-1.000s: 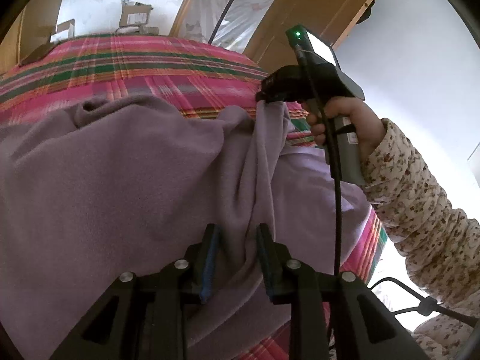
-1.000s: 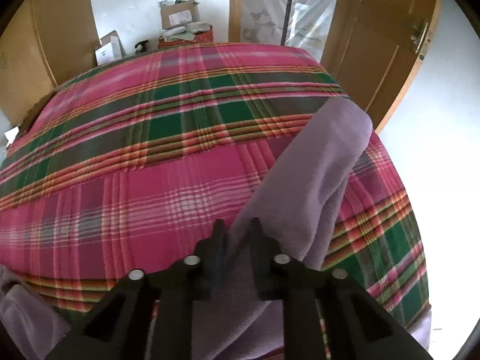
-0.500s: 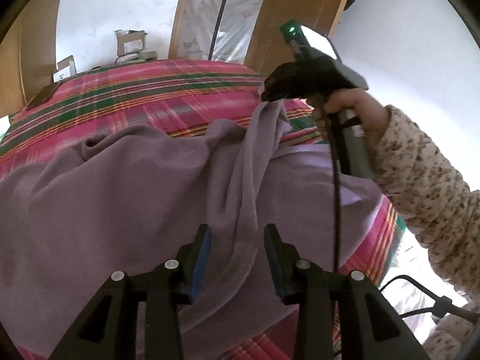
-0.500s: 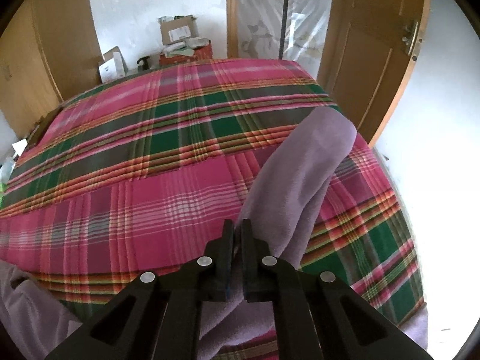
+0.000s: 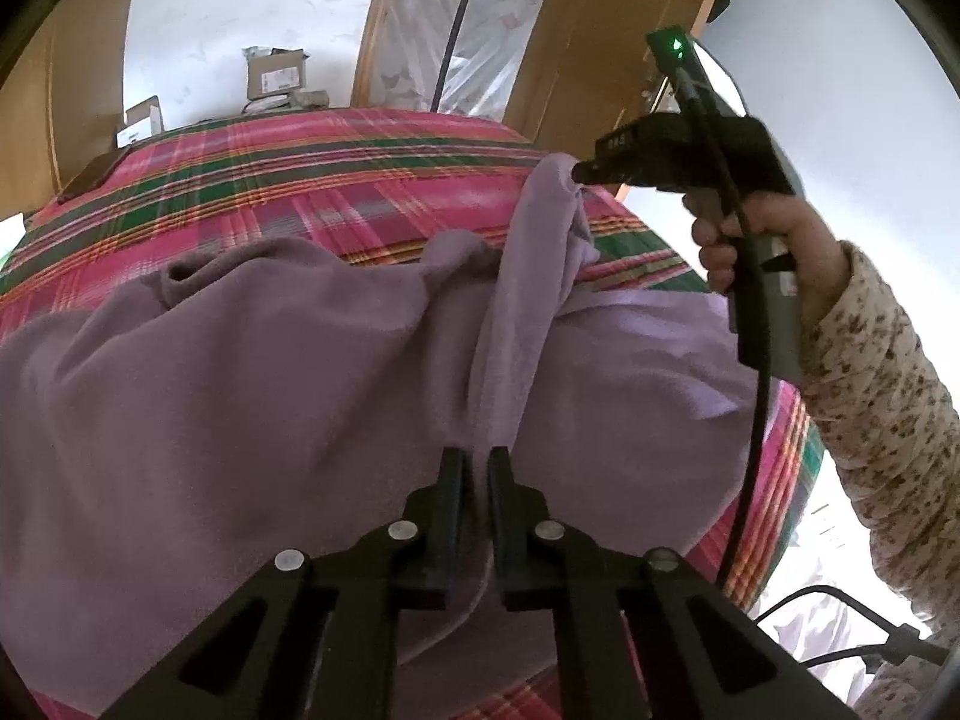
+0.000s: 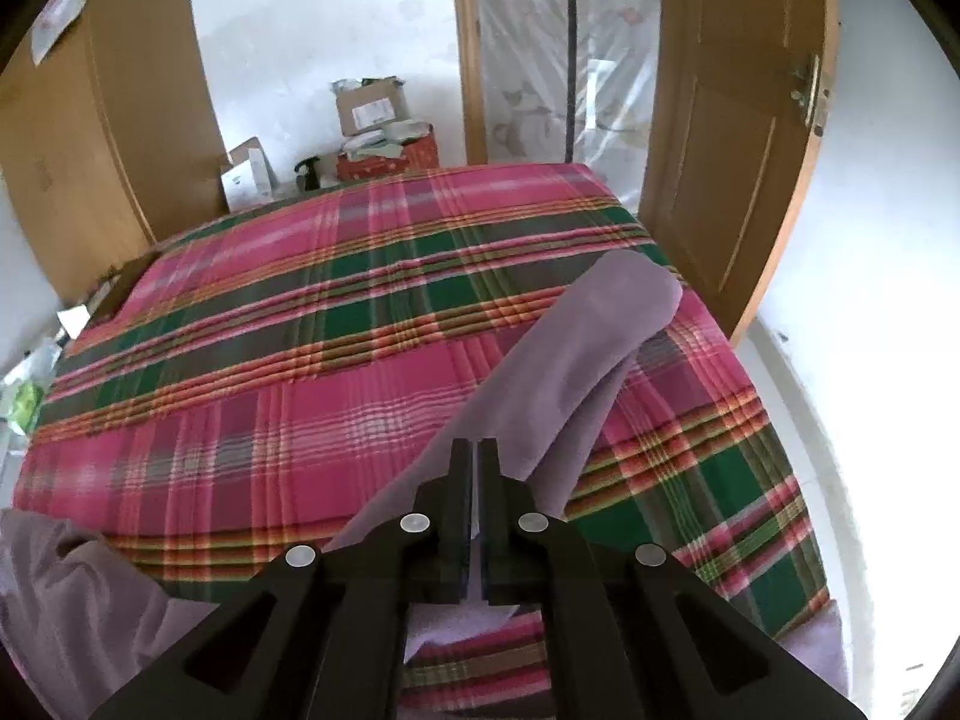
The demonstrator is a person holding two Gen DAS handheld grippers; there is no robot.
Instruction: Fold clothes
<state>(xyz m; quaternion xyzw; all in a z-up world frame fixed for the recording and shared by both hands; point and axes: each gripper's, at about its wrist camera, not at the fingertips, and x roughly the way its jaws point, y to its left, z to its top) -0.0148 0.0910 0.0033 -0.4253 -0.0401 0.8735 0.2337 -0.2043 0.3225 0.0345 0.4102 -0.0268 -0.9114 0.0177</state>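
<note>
A lilac fleece garment [image 5: 240, 396] lies spread over the plaid bed cover [image 5: 336, 180]. My left gripper [image 5: 477, 459] is closing its jaws on a raised ridge of the fleece, and the cloth is pinched between the pads. In the left wrist view the right gripper [image 5: 579, 173] holds the far end of that ridge lifted off the bed, gripped by a hand [image 5: 756, 240] in a floral sleeve. In the right wrist view my right gripper [image 6: 478, 450] is shut on the garment's edge, and a lilac sleeve [image 6: 600, 330] stretches away from it across the cover [image 6: 300, 360].
Cardboard boxes [image 6: 366, 108] and clutter stand on the floor beyond the bed's far edge. A wooden door [image 6: 738, 138] stands at the right and a plastic-covered wardrobe [image 6: 564, 48] behind. A black cable [image 5: 750, 450] hangs from the right gripper.
The left jaws were open astride the fleece ridge and have now closed on it. The right gripper has risen, pulling its end of the cloth higher off the bed.
</note>
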